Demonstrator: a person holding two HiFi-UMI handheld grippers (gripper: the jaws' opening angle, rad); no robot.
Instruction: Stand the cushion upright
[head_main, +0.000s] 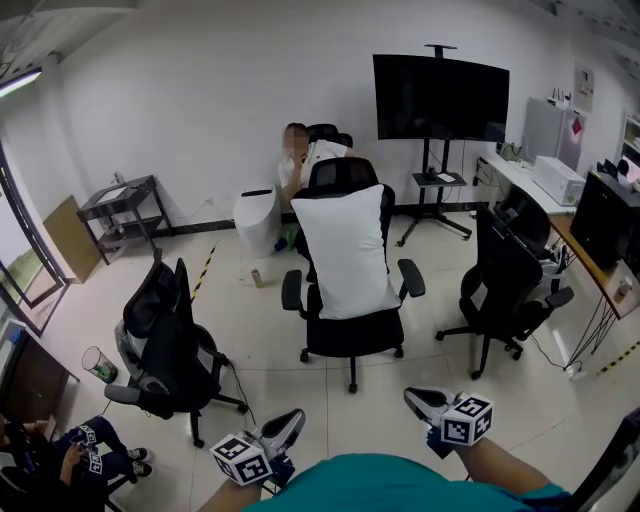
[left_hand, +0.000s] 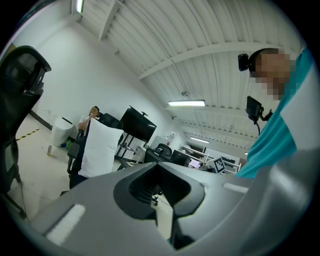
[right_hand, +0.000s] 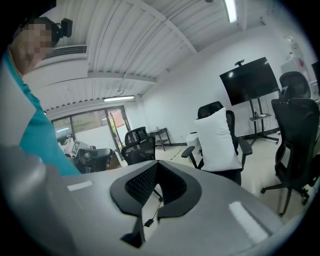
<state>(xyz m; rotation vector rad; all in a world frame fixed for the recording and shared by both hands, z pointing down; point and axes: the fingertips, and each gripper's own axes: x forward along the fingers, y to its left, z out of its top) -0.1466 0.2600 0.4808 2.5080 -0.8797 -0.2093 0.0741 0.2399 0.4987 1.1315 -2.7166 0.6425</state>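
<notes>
**Three cameras, one room**

The head camera sits up high and looks ahead and down over the floor, far from the cushion (head_main: 346, 250) on the middle chair (head_main: 352, 335). One camera rides low on the left gripper (head_main: 284, 428), one on the right gripper (head_main: 424, 401). Both look out along the jaws, almost level, and catch lots of ceiling. All three see the cushion, its chair and the black screen (head_main: 440, 97).

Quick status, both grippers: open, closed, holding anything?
Left gripper: closed, holding nothing.
Right gripper: closed, holding nothing.
</notes>
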